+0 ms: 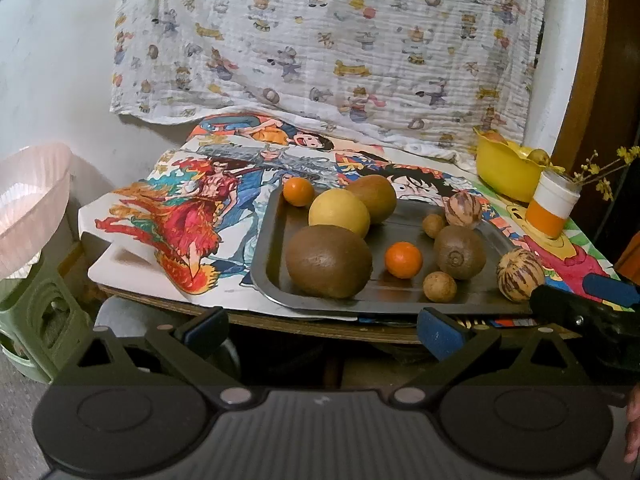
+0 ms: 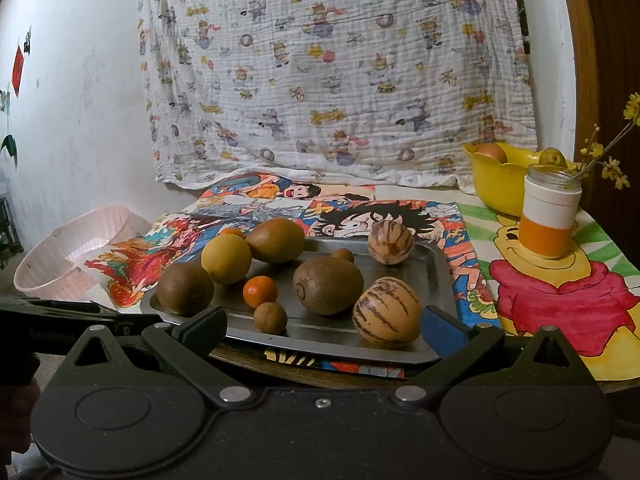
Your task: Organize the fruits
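Loose fruit crowds a dark metal tray (image 2: 434, 276) at the near edge of the surface (image 2: 560, 372), with a yellow bowl (image 2: 496, 188) at the back right holding at least two more pieces and a pale pink basket (image 2: 68, 256) off to the left. On the tray sit three brown kiwis, a yellow citrus (image 2: 226, 258), two small oranges, two striped melons and two small brown fruits. Any nudge could send the round pieces rolling: the near striped melon (image 2: 386, 310) lies close to the tray's low front rim, and the tray itself sits close to the edge of the surface. A pinch on a smooth sphere may also squirt it sideways. The glass jar with yellow sprigs (image 2: 550, 216) stands just in front of the bowl, where a reach could tip it. The left tool (image 1: 322, 330) and right tool (image 2: 324, 328) hover level before the tray, both spread wide, holding nothing.
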Demonstrator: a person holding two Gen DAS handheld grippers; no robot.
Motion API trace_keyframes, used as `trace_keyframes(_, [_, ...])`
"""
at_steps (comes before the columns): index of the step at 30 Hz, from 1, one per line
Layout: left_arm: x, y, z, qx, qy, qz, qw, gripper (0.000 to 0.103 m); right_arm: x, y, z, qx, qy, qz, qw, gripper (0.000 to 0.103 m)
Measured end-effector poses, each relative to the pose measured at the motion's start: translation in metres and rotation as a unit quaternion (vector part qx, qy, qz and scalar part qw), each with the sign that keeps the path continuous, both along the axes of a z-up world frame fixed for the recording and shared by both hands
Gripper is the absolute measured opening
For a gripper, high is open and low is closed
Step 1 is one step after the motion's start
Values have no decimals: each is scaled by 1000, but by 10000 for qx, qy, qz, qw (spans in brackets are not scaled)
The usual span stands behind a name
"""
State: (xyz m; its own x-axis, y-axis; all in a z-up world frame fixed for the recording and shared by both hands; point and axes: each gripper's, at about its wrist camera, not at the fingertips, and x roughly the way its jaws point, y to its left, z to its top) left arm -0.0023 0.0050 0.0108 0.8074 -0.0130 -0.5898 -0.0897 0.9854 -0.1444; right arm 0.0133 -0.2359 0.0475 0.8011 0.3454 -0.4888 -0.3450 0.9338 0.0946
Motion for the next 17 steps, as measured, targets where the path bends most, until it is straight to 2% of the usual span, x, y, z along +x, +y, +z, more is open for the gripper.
trace_keyframes(17, [0, 1, -1, -27, 21, 11, 10000, 102, 1, 0, 1, 0, 5, -10, 10000, 102])
